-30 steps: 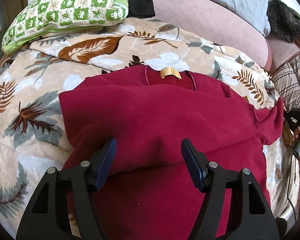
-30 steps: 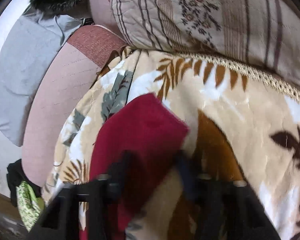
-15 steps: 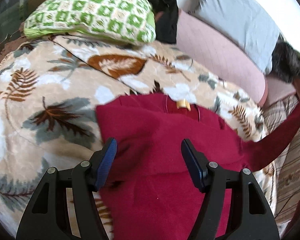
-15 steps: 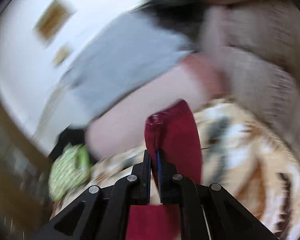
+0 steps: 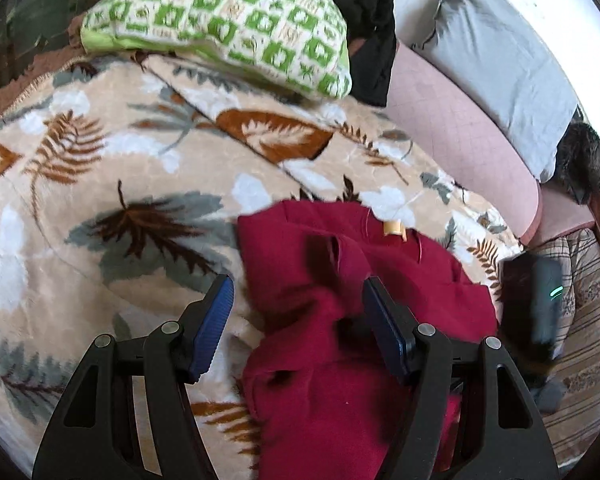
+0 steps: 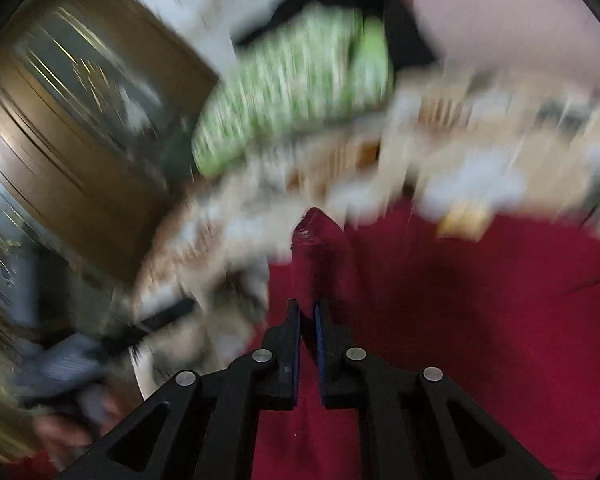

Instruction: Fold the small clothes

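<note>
Leaf-print blanket (image 5: 100, 168) under rumpled red sweater (image 5: 340, 340) — R gripper (image 6: 307, 312) pinches prob. its sleeve, L gripper (image 5: 298, 300) spread wide.

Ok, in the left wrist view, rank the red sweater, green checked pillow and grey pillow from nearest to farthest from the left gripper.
1. Red sweater, right between the left gripper's open fingers.
2. Green checked pillow, far back, upper left.
3. Grey pillow, far upper right, by the wall.

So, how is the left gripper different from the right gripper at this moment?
The left gripper has its jaws wide apart and holds nothing; the right gripper is closed, pinching a sleeve end of the red sweater. The left gripper's view is sharp, the right gripper's view is blurred, suggesting motion. Both are over the sweater on the leaf-patterned blanket, and both have black frames with blue pads.
</note>
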